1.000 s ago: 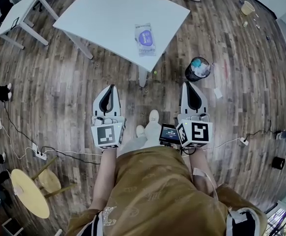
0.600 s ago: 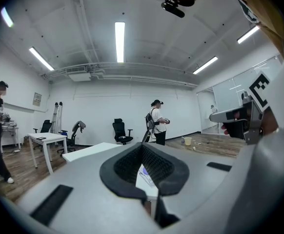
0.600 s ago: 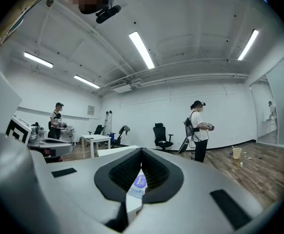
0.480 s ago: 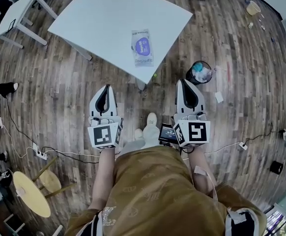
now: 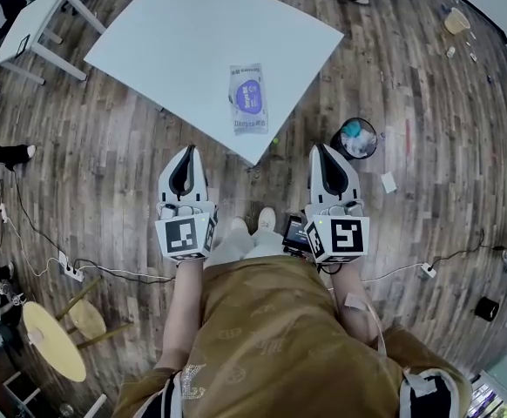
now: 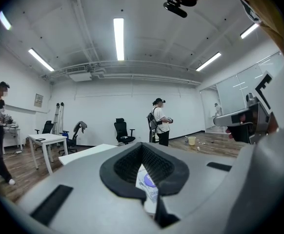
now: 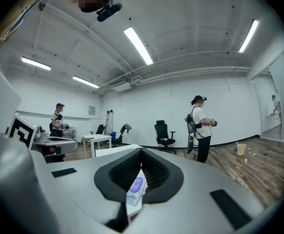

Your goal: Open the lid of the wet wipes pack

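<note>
Wipes pack: lies flat on the counter, near its lower corner, upper centre of the head view; purple oval on its top face.
Left gripper: centre left of the head view, over the wood floor, below the counter edge and well apart from the pack.
Left jaws: clenched tip to tip, nothing between them; in the left gripper view the pack shows far off through the gap in the pads.
Right gripper: centre right, level with the left, also well apart from the pack.
Right jaws: clenched, holding nothing; the pack again shows through the pad gap.
Bin: black, on the floor right of the counter corner.
Stool: lower left.
</note>
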